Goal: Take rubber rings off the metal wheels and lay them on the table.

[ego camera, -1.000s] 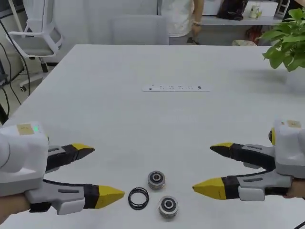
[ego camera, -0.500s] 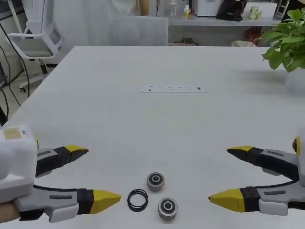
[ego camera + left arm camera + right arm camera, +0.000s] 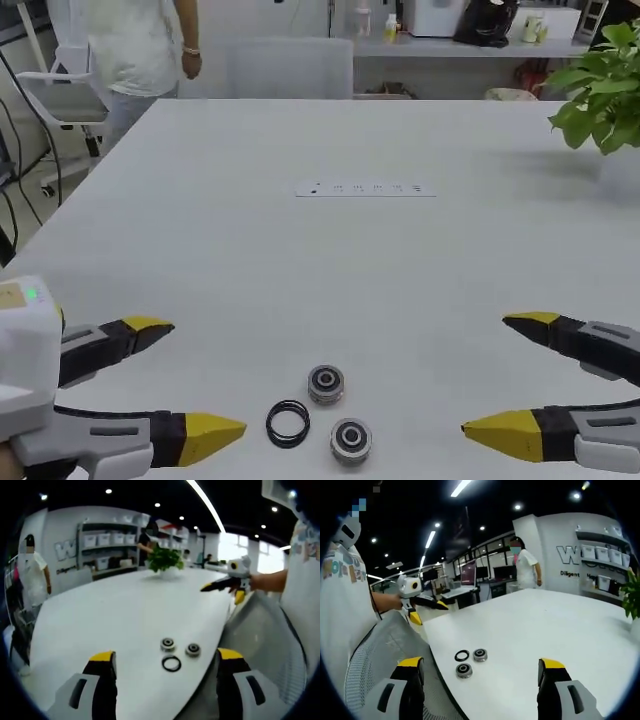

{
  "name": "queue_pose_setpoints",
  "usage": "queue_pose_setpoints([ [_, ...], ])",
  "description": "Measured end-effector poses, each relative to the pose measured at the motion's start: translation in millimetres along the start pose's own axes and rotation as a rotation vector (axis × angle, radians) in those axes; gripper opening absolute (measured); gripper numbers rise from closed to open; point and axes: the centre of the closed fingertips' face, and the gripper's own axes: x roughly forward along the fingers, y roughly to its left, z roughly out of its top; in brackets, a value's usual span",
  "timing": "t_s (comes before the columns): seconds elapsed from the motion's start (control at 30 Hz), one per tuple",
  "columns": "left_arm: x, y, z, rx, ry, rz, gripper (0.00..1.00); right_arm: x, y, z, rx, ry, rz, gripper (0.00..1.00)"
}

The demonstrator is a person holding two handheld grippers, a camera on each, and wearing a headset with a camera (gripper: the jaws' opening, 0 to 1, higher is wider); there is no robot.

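Two small metal wheels lie near the table's front edge: one [image 3: 326,383] farther from me, one [image 3: 350,438] closer. A pair of black rubber rings [image 3: 288,423] lies flat on the table just left of them. The left gripper view has the wheels [image 3: 167,643] [image 3: 193,649] and rings [image 3: 171,663] ahead of its jaws; the right gripper view has the wheels [image 3: 480,654] [image 3: 464,669] and rings [image 3: 462,655] too. My left gripper [image 3: 195,378] stands open at the lower left, empty. My right gripper [image 3: 515,375] stands open at the lower right, empty.
A flush power strip [image 3: 365,188] sits mid-table. A potted plant [image 3: 598,85] stands at the far right. A white office chair [image 3: 75,75] and a person [image 3: 135,50] are beyond the far left corner. A grey chair [image 3: 292,66] stands behind the table.
Both grippers have drawn back and outward from the wheels, the right one farther right, the left one lower left. A person has walked from the back middle to the back left.
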Motion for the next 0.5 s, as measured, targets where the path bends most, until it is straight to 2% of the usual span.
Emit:
queue_pose_setpoints([
  [0.5, -0.9, -1.6, 6.3, -0.007, -0.017, 0.003, 0.82, -1.6, 2.3, -4.8, -0.036, 0.023, -0.006, 0.95],
])
